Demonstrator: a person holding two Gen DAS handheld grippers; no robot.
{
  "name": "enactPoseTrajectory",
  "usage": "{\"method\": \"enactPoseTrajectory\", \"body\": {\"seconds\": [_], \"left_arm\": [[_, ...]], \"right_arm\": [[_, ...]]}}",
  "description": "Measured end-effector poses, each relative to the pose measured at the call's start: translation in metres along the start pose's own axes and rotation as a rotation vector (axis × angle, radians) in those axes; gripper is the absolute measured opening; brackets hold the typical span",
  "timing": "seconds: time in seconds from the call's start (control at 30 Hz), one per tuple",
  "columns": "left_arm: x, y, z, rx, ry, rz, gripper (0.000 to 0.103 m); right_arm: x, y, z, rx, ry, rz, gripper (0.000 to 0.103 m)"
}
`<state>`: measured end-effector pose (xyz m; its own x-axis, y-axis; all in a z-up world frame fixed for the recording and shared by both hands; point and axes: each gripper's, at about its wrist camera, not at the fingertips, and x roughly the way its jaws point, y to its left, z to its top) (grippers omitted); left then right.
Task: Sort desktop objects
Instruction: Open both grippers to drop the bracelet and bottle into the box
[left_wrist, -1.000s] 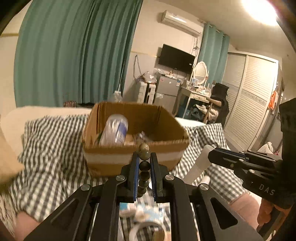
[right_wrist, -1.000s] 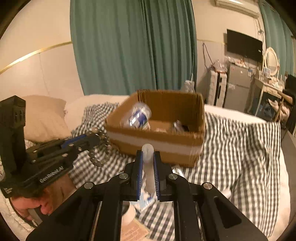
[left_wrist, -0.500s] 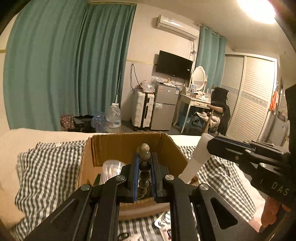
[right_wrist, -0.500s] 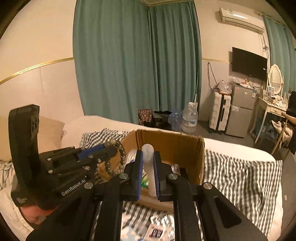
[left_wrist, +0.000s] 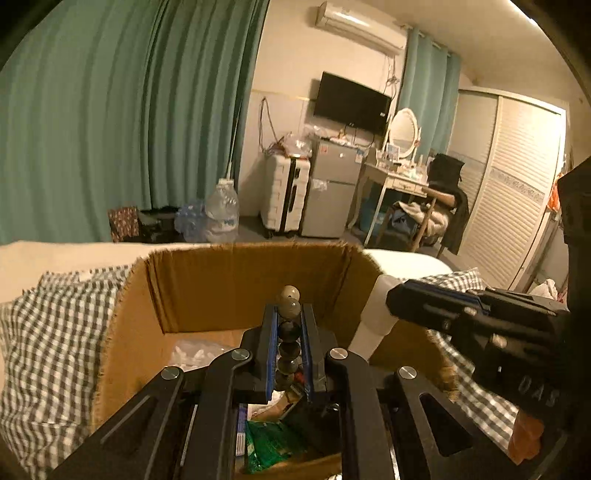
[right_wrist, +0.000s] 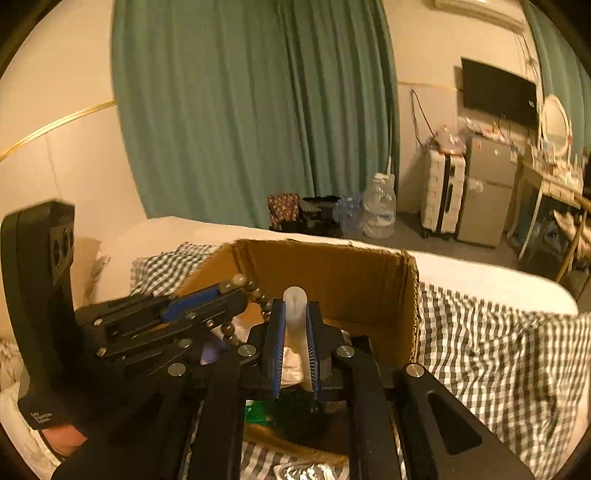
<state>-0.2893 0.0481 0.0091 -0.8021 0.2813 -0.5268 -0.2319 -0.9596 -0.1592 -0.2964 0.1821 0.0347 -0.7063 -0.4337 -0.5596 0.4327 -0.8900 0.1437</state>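
Both grippers hang over the open cardboard box (left_wrist: 229, 284), left gripper (left_wrist: 289, 332) pinching a bead bracelet (left_wrist: 288, 321), right gripper (right_wrist: 294, 332) clamping a white tube (right_wrist: 295, 310), ready to drop.

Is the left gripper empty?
No, the left gripper is shut on a bead bracelet, over the box.
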Motion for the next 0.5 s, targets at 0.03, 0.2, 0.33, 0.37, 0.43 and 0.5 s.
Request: {"method": "enactPoseTrajectory", "body": {"seconds": [0.03,0.2,0.33,0.37,0.43,0.5], "left_arm": [[0.005,0.001,-0.002,0.000,0.008,0.001,0.011],[0.023,-0.001,-0.006,-0.001,0.036,0.029,0.018],[0.021,0.005,-0.003,-0.037,0.031,0.064,0.082],[0.015,0.005,-0.002,-0.053,0.006,0.076,0.087],[0.006,0.010,0.001,-0.065,-0.011,0.084,0.088],[-0.007,0.011,0.003,-0.069,-0.014,0.121,0.091]], "right_arm": [[0.005,-0.005,-0.001,0.009,0.006,-0.001,0.011],[0.015,-0.023,-0.003,0.063,0.013,-0.024,0.019],[0.004,-0.025,0.002,0.091,-0.027,-0.038,0.052],[-0.001,-0.025,0.003,0.094,-0.036,-0.039,0.053],[-0.013,-0.024,0.004,0.095,-0.049,-0.050,0.053],[-0.030,-0.020,0.004,0.092,-0.066,-0.067,0.053]]}}
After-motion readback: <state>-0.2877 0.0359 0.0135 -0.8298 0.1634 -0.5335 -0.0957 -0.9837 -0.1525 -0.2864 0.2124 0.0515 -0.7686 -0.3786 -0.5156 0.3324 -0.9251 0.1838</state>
